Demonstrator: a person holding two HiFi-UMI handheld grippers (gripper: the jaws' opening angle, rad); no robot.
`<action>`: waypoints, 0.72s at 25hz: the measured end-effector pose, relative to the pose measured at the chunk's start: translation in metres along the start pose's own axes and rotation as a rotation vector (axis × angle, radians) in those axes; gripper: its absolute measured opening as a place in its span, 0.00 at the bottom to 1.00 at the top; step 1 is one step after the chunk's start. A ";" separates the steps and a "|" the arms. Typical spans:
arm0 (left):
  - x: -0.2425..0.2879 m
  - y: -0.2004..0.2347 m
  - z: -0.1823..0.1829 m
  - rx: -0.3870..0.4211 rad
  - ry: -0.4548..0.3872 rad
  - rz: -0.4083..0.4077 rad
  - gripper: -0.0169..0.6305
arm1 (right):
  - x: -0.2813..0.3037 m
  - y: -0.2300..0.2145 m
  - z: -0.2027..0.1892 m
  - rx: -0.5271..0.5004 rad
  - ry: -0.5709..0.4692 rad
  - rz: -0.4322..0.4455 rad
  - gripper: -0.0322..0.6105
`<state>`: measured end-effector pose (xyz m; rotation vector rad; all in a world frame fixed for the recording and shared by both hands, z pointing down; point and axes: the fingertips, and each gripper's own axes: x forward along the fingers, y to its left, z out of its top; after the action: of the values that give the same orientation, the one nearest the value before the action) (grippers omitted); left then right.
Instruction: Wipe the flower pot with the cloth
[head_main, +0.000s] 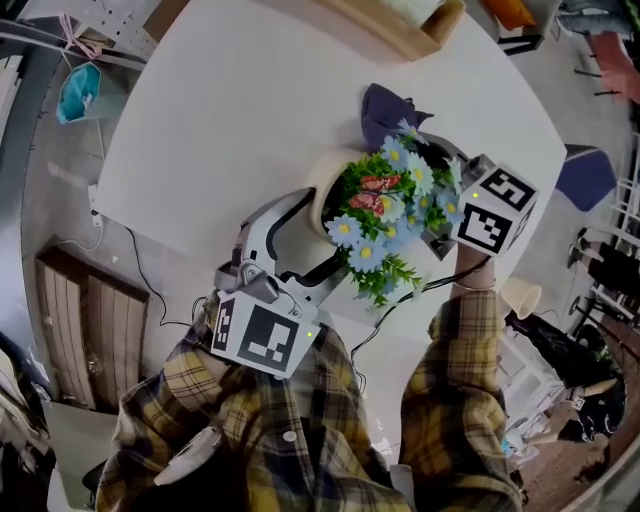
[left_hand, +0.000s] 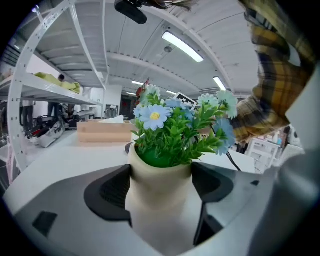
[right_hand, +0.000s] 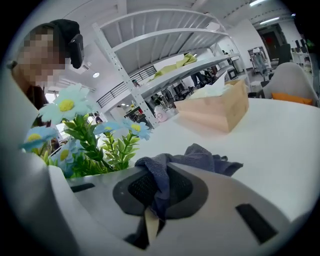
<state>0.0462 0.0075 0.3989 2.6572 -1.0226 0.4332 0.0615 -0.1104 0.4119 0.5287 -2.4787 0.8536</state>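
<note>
Clamps the left tool (left_hand: 161, 196) on the cream flower pot (left_hand: 159, 175) near the counter's (head_main: 250, 110) front edge, pinches the grey cloth (right_hand: 200, 157) in the right tool (right_hand: 154, 200) beside the flowers (head_main: 390, 215).

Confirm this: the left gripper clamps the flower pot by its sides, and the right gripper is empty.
One part is wrong. The left gripper does clamp the flower pot by its sides, but the right gripper is not empty. The right gripper view shows its jaws shut on a dark blue-grey cloth.
</note>
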 end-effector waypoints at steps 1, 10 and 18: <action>-0.001 0.001 -0.001 0.020 0.013 -0.047 0.61 | -0.001 0.001 -0.002 -0.008 0.013 0.015 0.07; -0.025 0.013 -0.014 0.243 0.205 -0.514 0.61 | 0.009 0.024 -0.010 -0.051 0.076 0.142 0.07; -0.035 0.020 -0.013 0.399 0.250 -0.839 0.61 | 0.029 0.046 -0.005 -0.125 0.194 0.319 0.07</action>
<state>0.0054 0.0184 0.4009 2.9376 0.3097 0.7867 0.0169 -0.0789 0.4095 0.0033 -2.4483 0.8158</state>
